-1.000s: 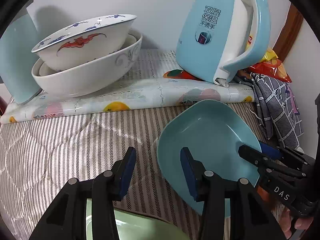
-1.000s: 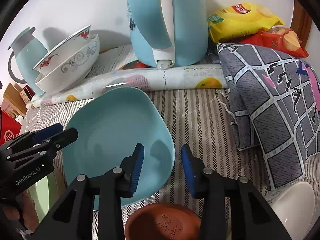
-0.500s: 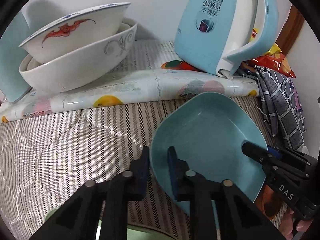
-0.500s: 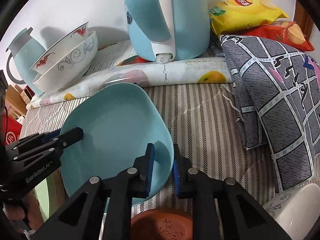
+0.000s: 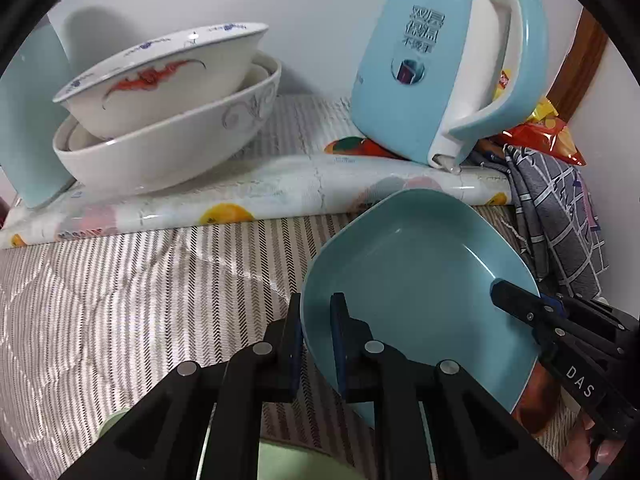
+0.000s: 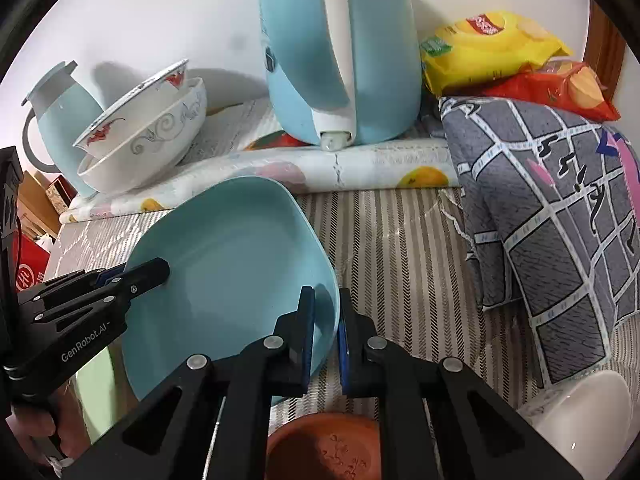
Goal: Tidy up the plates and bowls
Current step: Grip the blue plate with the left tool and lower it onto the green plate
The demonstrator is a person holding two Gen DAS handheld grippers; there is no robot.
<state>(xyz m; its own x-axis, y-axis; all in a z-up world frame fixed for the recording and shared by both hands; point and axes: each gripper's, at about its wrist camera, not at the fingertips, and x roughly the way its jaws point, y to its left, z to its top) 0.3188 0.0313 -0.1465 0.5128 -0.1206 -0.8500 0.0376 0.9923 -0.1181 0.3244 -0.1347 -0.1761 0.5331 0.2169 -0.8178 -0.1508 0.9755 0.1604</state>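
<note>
Left tongs [image 5: 316, 334]: pinching one rim of the blue plate [image 5: 416, 276].
Right tongs [image 6: 325, 334]: pinching its other rim.
Plate: tilted.

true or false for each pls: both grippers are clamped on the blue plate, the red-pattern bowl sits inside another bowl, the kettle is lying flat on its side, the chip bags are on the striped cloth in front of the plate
1. Both the left gripper and the right gripper are shut on the blue plate. True.
2. The red-pattern bowl sits nested in a larger white bowl. True.
3. The kettle lies flat on its side. False: the blue kettle stands upright.
4. The chip bags lie in front of the plate. False: the chip bags rest at the back, above the grey checked cloth.
</note>
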